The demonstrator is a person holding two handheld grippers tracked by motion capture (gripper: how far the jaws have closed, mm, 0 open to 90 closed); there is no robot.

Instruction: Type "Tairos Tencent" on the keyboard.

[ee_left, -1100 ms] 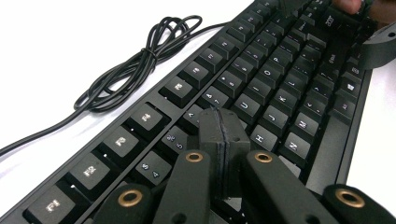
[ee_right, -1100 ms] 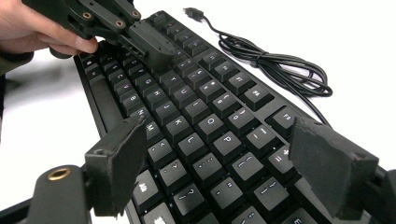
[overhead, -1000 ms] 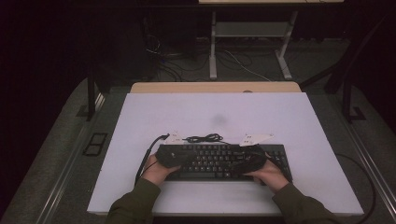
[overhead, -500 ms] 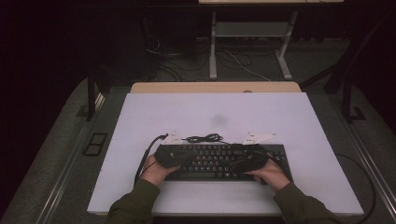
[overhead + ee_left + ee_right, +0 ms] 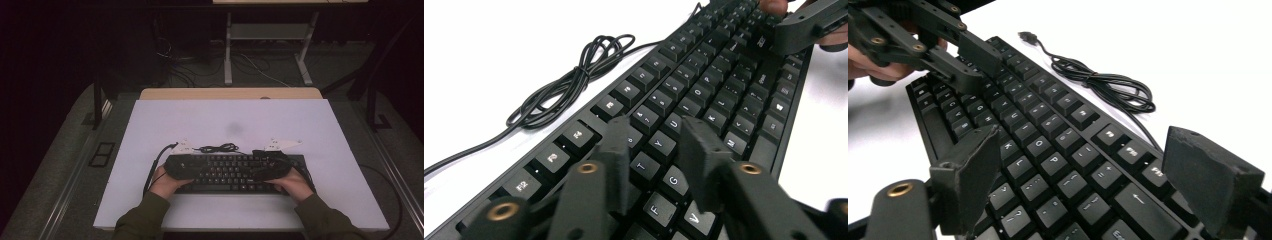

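A black keyboard lies on the white tabletop, near its front edge. Its bundled black cable rests just behind it. My left gripper hovers over the keyboard's left end. In the left gripper view its jaws stand a little apart above the T, Y and G keys, with nothing between them. My right gripper is over the right half. Its jaws are spread wide above the keys and hold nothing.
The coiled cable lies on the bare table beyond the function-key row, and its USB plug is loose. A wooden table edge sits behind the white top. Desk legs and floor cables are farther back.
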